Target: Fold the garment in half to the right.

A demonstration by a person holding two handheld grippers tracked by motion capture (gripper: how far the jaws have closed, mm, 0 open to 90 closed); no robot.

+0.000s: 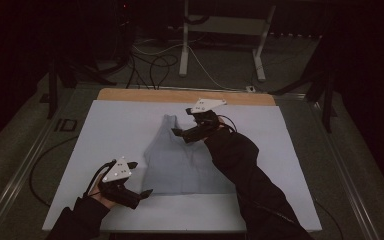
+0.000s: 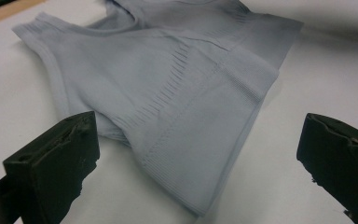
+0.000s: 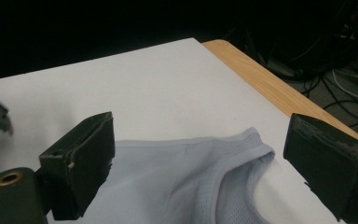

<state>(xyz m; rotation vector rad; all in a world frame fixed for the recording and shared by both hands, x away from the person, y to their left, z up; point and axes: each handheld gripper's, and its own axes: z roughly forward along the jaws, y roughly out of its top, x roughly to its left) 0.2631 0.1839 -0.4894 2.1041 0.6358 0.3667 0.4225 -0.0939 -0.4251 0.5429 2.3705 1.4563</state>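
Black jaws of the left gripper [image 2: 200, 158] are sitting right up front in the left gripper view, standing wide apart w/ nothing between them, aiming at the near hem corner of the tank top [image 2: 168, 107]. From where I'm standing, the person is working w/ both tools at once: the left gripper [image 1: 141, 179] is hovering low by the garment's bottom-left corner, just beside the fabric but not touching it, and the right gripper [image 1: 186, 131] is reaching across to the shoulder straps at the far end.

The tank top [image 1: 182, 160] is lying flat near the middle of the white board [image 1: 110, 125], straps pointing away from the person, hem toward them. It's looking thin and light — a soft ribbed knit, prob. stretchy, so I'd judge it's going to sag and fold wherever it's lifted. Best spots to pinch: the thicker banded hem corner on the left side, and the strap edge [image 3: 256, 144] on the right, where seams are giving some bulk.

In the right gripper view that tool's jaws are also spread open, straddling the strap area from above, empty — fabric is lying under them, not clamped.

Pose-wise: left hand [image 1: 100, 192] is gripping its tool low, wrist tucked near the board's front-left; right forearm in a dark sleeve [image 1: 240, 165] is stretching diagonally over the garment's right side, tool tipped down and leftward.
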